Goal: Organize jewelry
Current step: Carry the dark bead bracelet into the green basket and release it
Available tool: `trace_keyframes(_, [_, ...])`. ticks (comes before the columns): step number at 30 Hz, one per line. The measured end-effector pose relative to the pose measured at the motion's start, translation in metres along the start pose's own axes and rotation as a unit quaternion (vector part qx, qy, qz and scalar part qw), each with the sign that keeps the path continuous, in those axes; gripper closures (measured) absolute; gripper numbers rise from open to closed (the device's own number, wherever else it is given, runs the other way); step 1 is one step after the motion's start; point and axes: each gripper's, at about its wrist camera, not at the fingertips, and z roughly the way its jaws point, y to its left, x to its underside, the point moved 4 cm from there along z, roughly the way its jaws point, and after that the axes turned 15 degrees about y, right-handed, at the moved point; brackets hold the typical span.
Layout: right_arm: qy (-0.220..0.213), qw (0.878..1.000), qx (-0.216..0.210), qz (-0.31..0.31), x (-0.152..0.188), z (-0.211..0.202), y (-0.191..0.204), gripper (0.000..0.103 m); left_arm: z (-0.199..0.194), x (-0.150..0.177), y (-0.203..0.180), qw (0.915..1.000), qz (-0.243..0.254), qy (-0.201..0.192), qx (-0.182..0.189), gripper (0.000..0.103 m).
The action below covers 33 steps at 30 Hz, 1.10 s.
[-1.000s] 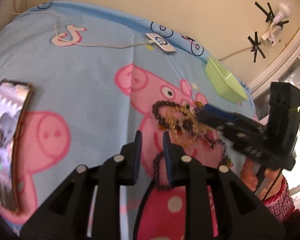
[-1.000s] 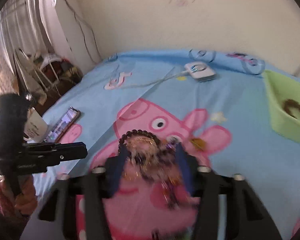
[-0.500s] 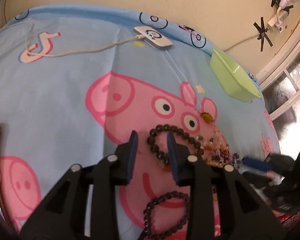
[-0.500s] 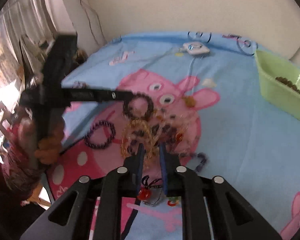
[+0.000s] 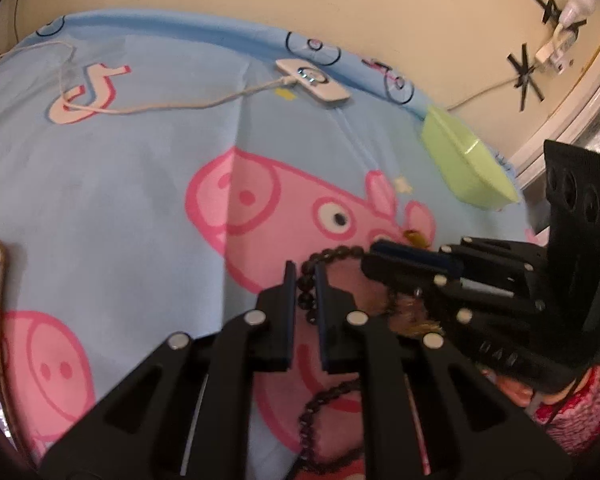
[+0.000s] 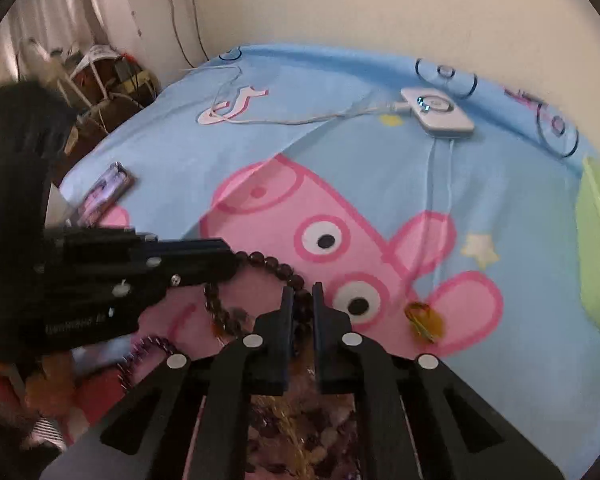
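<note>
On the bed point(image 5: 100, 168), over the pink pig's face, both grippers pinch one dark bead bracelet point(image 5: 332, 256): left gripper point(image 5: 302, 280) and right gripper point(image 6: 300, 300), fingers nearly pressed together around its beads.

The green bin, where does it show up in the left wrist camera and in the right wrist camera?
Left wrist view: the green bin lies upper right, on the bed's far edge near the wall.
Right wrist view: the green bin is cut off by the right edge, at mid height.
Shared landmark: the white charger pad, which lies to the bin's left in both views.
</note>
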Motion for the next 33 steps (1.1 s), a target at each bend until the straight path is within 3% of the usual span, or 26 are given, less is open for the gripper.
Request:
trace_keyframes(3, [-0.045, 0.998, -0.038, 0.020, 0.001, -0.032, -0.008, 0.103, -0.023, -0.008, -0.017, 0.9993, 0.009, -0.021, 0.029, 0.094])
trace_keyframes(8, [-0.111, 0.992, -0.046, 0.047, 0.017, -0.082, -0.037, 0.103, -0.033, -0.026, -0.059, 0.9971, 0.036, -0.033, 0.058, 0.094])
trace_keyframes(16, [-0.171, 0.978, -0.017, 0.120, 0.032, -0.136, -0.127, 0.103, 0.011, -0.093, -0.163, 0.9915, 0.101, 0.000, 0.082, 0.094])
trace_keyframes(24, [-0.197, 0.959, 0.012, 0.202, 0.051, -0.155, -0.223, 0.103, 0.071, -0.151, -0.240, 0.9884, 0.139, 0.015, 0.059, 0.094])
trace_keyframes(28, [-0.202, 0.952, 0.031, 0.226, 0.055, -0.145, -0.247, 0.103, 0.087, -0.156, -0.233, 0.9892, 0.130, 0.051, 0.043, 0.094])
trace_keyframes(30, [-0.207, 0.948, 0.037, 0.240, 0.063, -0.145, -0.249, 0.103, 0.070, -0.150, -0.215, 0.9900, 0.128, 0.040, 0.044, 0.094])
trace_keyframes(33, [-0.246, 0.937, 0.007, 0.249, 0.080, -0.154, -0.236, 0.090, 0.038, -0.135, -0.184, 0.9912, 0.123, 0.016, 0.044, 0.094])
